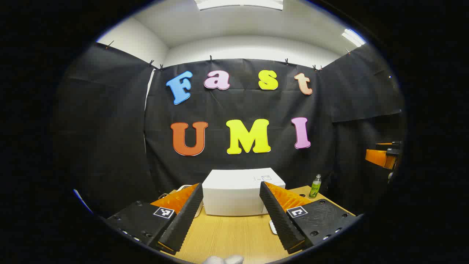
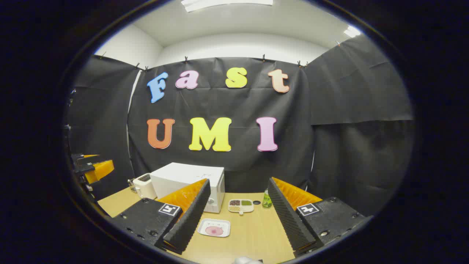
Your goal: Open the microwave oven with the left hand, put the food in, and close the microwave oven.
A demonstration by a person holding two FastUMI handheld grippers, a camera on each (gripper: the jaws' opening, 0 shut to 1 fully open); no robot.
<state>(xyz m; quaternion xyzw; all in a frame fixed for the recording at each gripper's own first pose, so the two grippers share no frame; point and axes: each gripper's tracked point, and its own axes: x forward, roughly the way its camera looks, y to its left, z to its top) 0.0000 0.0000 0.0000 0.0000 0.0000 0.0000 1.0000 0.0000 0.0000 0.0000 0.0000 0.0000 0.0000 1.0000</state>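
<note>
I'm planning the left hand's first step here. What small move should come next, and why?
Probably ease the left gripper forward toward the microwave oven to reach its door. The oven sits shut on the table, straight ahead and apart from the open fingers, which hold nothing. The food on its tray lies untouched in front of the oven, near the open right gripper.

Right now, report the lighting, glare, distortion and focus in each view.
Left gripper view: ceiling light blown out, fisheye bends the wall edges, microwave oven sharp, evenly lit, open left hand-held gripper crisp. Right gripper view: same bright ceiling glare, strong barrel distortion, plate of food and wooden table clear, no motion blur, open right hand-held gripper sharp.
</note>
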